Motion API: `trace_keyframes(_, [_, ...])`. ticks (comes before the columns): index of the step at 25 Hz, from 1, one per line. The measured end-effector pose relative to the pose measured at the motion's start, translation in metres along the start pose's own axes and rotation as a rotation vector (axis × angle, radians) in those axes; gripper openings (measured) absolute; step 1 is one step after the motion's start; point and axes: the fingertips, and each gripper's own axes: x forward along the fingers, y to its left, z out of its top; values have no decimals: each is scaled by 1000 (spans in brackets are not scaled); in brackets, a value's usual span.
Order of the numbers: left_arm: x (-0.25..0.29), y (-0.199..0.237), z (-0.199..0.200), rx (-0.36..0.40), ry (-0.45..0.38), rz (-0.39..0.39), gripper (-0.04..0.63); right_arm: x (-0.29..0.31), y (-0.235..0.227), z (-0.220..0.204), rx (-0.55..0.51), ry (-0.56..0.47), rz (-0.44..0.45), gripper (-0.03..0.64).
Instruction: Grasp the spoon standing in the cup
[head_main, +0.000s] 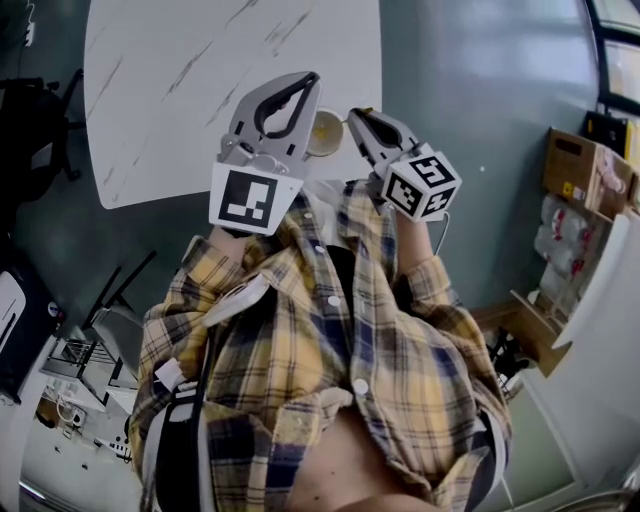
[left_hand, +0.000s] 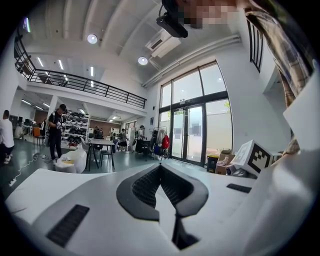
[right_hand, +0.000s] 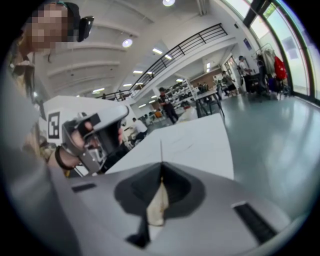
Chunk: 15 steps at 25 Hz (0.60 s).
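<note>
Just right of the cup (head_main: 325, 135), which sits at the near edge of the white table (head_main: 180, 90), the right gripper (right_hand: 161, 165) has its jaws pressed together. A thin sliver rises from between the tips. I take it for the spoon (right_hand: 161, 150), its handle seen edge-on and pinched there, though the head view does not show it clearly. A cream patch shows through the gap behind the pads, and I cannot tell what it is. If that reading holds, the grasp itself looks made, and what is left is to check the hold is firm and bring the spoon clear of the cup. Left of the cup the left gripper (left_hand: 160, 166) hangs with its claw closed on nothing, so it takes no part. Nothing else stands close to the cup. Cardboard boxes (head_main: 575, 165) lie well off to its right on the floor, clear of both hands.
</note>
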Motion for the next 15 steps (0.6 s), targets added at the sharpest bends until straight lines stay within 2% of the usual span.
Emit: trace_keyframes(15, [-10, 7, 30, 37, -63, 79, 15, -9, 39, 63, -121, -78, 110, 34])
